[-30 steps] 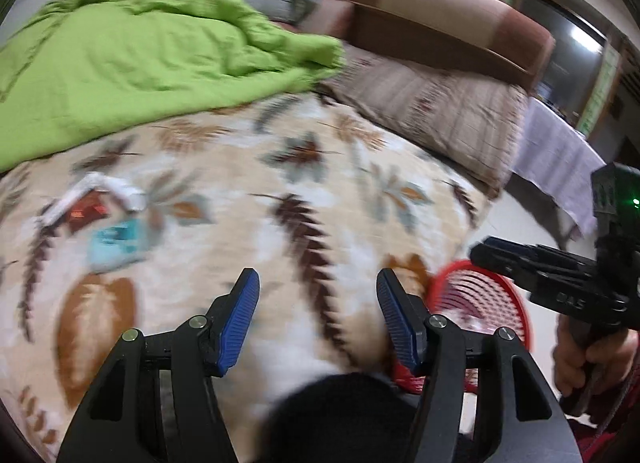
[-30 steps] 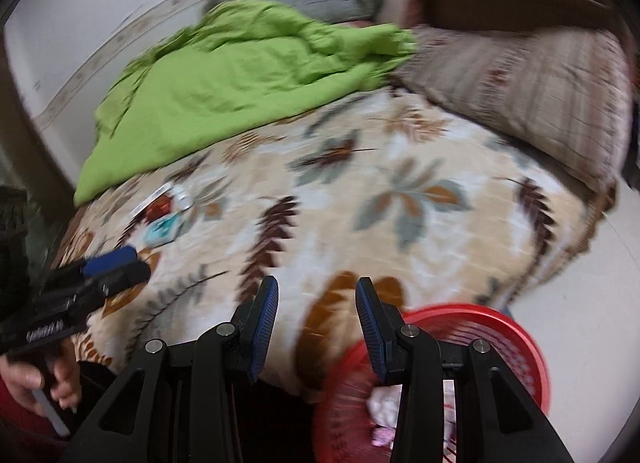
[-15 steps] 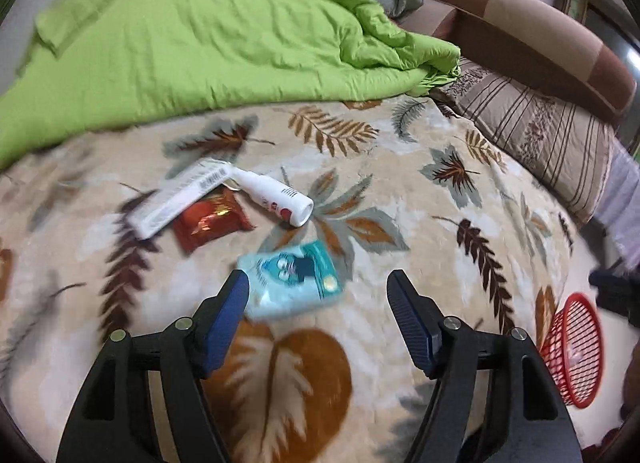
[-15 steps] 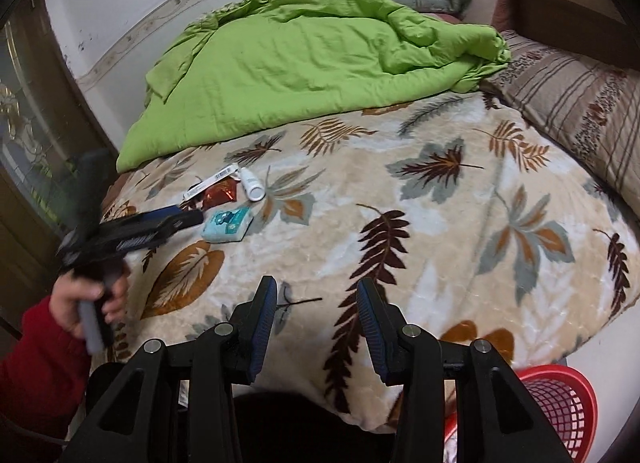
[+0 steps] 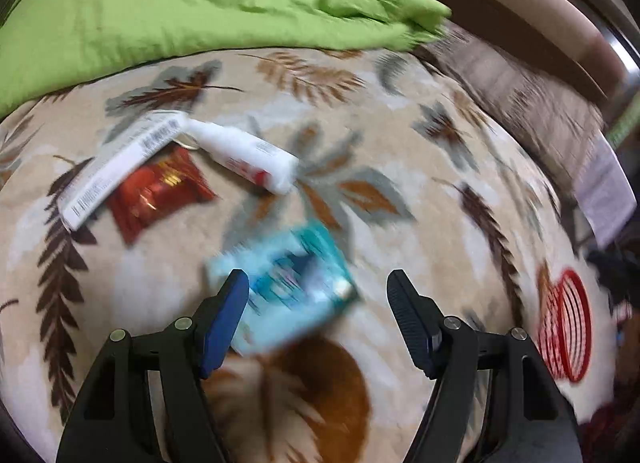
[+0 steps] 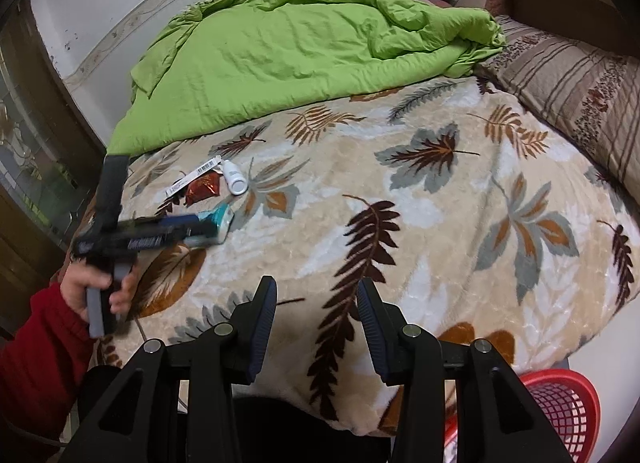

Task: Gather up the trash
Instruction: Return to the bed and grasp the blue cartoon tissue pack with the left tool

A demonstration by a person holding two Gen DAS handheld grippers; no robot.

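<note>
Our left gripper (image 5: 318, 299) has its fingers spread wide, either side of a blurred teal packet (image 5: 286, 283) lying on the leaf-patterned blanket (image 5: 400, 167); we cannot tell whether they touch it. Our right gripper (image 6: 316, 319) also has its fingers apart, holding nothing, over the blanket's near edge. Just beyond the packet lie a white tube (image 5: 244, 155), a red foil wrapper (image 5: 156, 191) and a white barcoded box (image 5: 120, 167); none of the print is readable. A red mesh basket (image 6: 560, 411) stands off the bed at near right, its contents unclear. A green quilt (image 6: 296, 47) lies at the far side.
</note>
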